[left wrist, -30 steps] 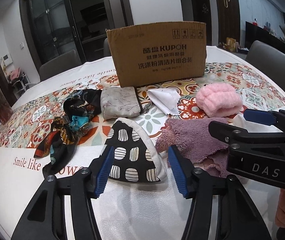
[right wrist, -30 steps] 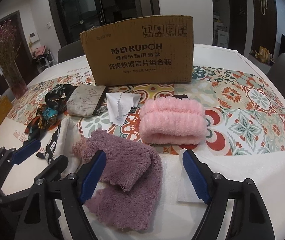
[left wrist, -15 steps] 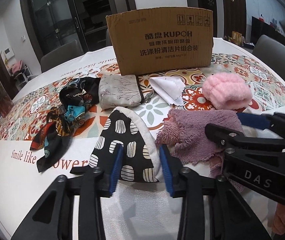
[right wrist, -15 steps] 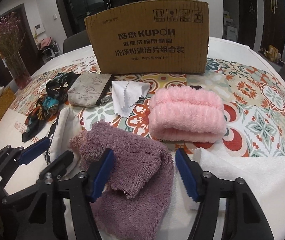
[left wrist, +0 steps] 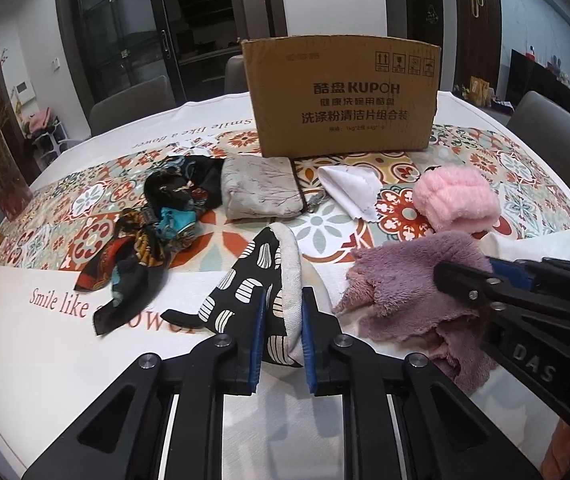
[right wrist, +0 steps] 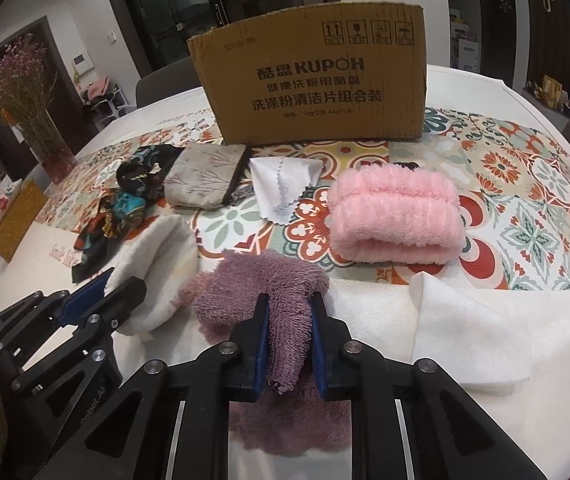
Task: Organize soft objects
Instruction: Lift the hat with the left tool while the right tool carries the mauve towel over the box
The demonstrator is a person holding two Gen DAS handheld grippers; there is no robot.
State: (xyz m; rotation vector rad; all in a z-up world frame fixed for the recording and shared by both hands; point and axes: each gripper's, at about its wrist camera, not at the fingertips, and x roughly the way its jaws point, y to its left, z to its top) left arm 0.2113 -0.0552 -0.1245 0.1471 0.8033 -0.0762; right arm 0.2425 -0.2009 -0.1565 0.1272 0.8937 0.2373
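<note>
My left gripper (left wrist: 283, 332) is shut on the near end of a black-and-white patterned mitt (left wrist: 261, 280) lying on the table. My right gripper (right wrist: 289, 336) is shut on a fold of the purple fluffy cloth (right wrist: 269, 288), which also shows in the left wrist view (left wrist: 409, 280). The mitt's white side (right wrist: 157, 264) shows at the left of the right wrist view. A rolled pink fluffy towel (right wrist: 397, 216), a small white cloth (right wrist: 285, 184), a grey pouch (right wrist: 205, 180) and a dark patterned scarf (left wrist: 153, 236) lie behind. The cardboard box (right wrist: 313, 80) stands at the back.
A white towel (right wrist: 485, 328) lies right of the purple cloth. A vase of dried flowers (right wrist: 45, 136) and a yellow box (right wrist: 17, 220) stand at the table's left edge. Grey chairs (left wrist: 557, 140) surround the round table.
Both grippers have closed: the left on the patterned mitt, the right on the purple cloth. Both moved forward slightly toward the items.
</note>
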